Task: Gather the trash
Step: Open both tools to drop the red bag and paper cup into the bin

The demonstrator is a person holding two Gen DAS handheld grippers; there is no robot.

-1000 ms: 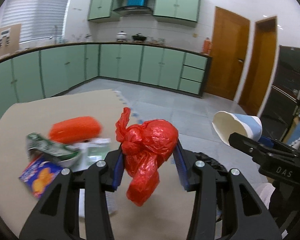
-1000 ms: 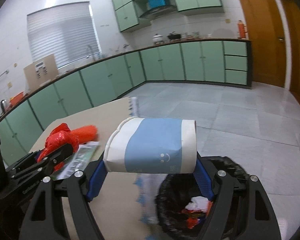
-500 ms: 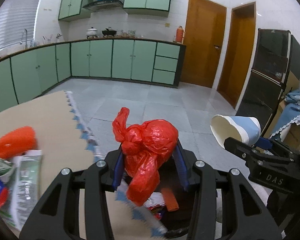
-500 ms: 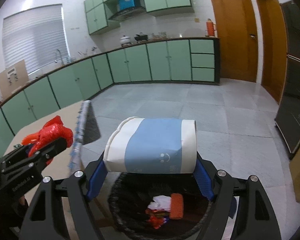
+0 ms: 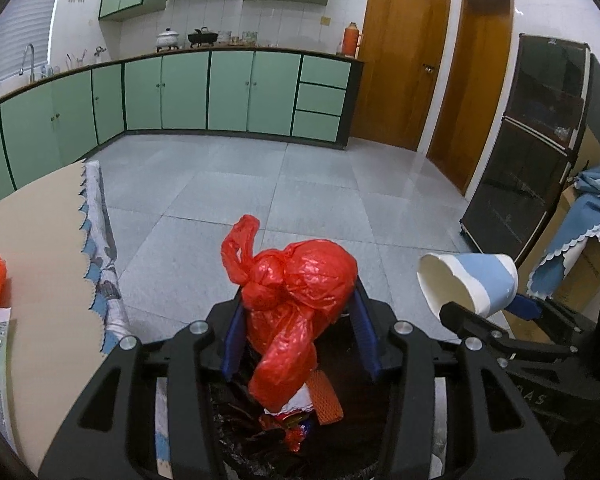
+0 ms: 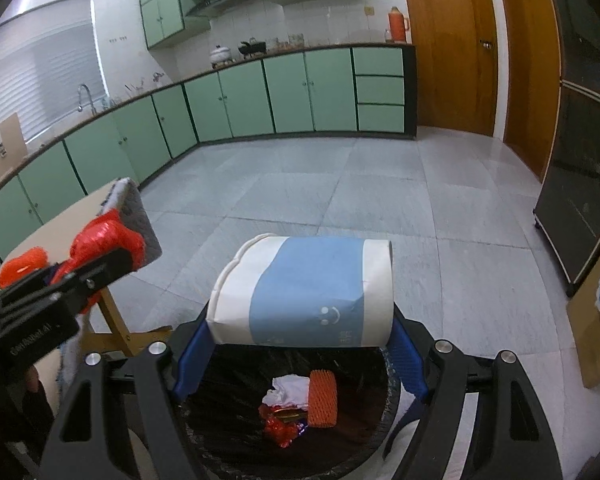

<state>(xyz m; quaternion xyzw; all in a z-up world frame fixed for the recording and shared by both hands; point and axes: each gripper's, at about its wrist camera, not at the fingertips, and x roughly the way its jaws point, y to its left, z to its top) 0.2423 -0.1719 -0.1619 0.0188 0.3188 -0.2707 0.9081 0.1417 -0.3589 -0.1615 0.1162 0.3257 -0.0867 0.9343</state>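
Left gripper (image 5: 298,334) clamps red bag (image 5: 296,300); right gripper (image 6: 300,346) clamps paper cup (image 6: 302,292) (both above bin (image 6: 364,432)).

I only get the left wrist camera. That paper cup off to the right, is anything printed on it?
Observer: Yes. The right wrist view shows a small smiley face on the paper cup.
Operator: How is it held?
Observer: Sideways. The right gripper clamps it end to end, mouth and base against the blue pads.
Operator: What's underneath?
Observer: The black-lined bin, right below the cup, with crumpled white paper inside.
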